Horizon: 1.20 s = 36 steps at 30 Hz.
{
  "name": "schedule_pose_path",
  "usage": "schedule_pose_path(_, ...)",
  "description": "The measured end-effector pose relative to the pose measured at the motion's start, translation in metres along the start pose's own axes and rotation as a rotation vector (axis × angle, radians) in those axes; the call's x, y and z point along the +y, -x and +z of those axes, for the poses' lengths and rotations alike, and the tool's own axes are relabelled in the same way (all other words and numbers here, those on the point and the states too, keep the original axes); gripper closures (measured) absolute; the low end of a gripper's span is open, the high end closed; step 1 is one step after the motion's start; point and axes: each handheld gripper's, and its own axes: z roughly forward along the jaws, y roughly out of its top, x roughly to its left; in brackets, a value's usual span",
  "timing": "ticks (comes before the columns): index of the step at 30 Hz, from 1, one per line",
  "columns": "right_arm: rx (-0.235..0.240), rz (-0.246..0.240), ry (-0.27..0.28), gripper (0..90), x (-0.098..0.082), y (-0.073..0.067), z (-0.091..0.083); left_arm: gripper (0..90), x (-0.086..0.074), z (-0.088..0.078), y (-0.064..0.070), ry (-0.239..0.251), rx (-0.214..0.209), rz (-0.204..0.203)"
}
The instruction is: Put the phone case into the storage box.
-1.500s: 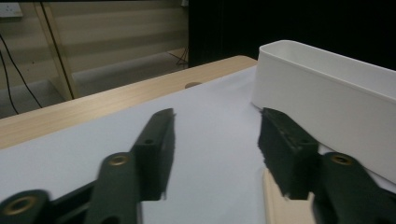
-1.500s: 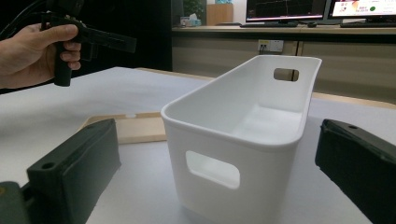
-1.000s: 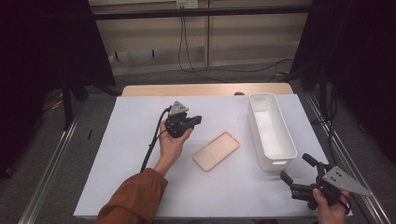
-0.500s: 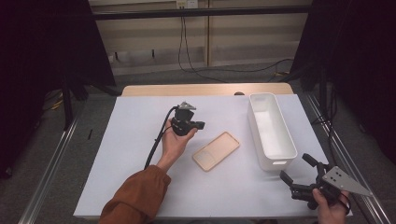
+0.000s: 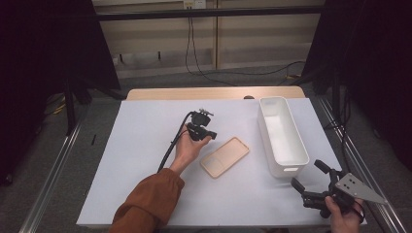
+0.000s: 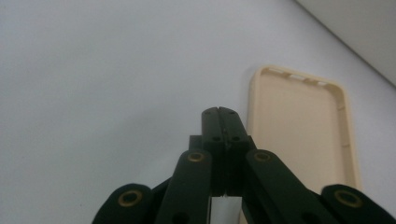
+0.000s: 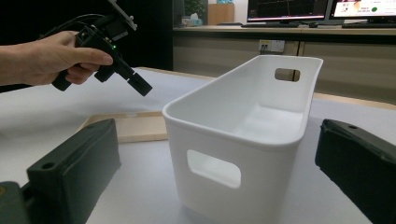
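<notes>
A beige phone case [image 5: 224, 157] lies hollow side up in the middle of the white table cover [image 5: 141, 126]. My left gripper [image 5: 212, 134] hovers just left of the case's far end, held in a bare hand with an orange sleeve. In the left gripper view its jaws [image 6: 219, 112] are pressed together with nothing between them, and the case [image 6: 299, 126] lies just to their right. My right gripper [image 5: 307, 174] rests at the table's near right corner. Its jaws stand wide apart, facing the near end of a white bin [image 7: 224, 154], and grip nothing.
The long white bin [image 5: 266, 127] stands empty on the right side of the table, with handle cut-outs at both ends. A black cable [image 5: 172, 143] trails from the left gripper along the forearm. Metal rails run along both table sides.
My left hand has drifted to the right, closer to the phone case, with its jaws still shut. The right gripper has stayed where it was.
</notes>
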Motion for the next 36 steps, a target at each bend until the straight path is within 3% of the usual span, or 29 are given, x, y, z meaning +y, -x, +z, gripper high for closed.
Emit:
schedule_pose_path(14, 0.002, 0.0, -0.002, 0.0, 0.0, 0.0, 0.0, 90.0, 0.006, 0.029, 0.01, -0.041, -0.005, -0.007)
schedule_pose_path(36, 0.005, 0.0, 0.001, 0.0, 0.0, 0.0, -0.001, 90.0, 0.008, 0.043, 0.021, -0.023, -0.036, -0.01)
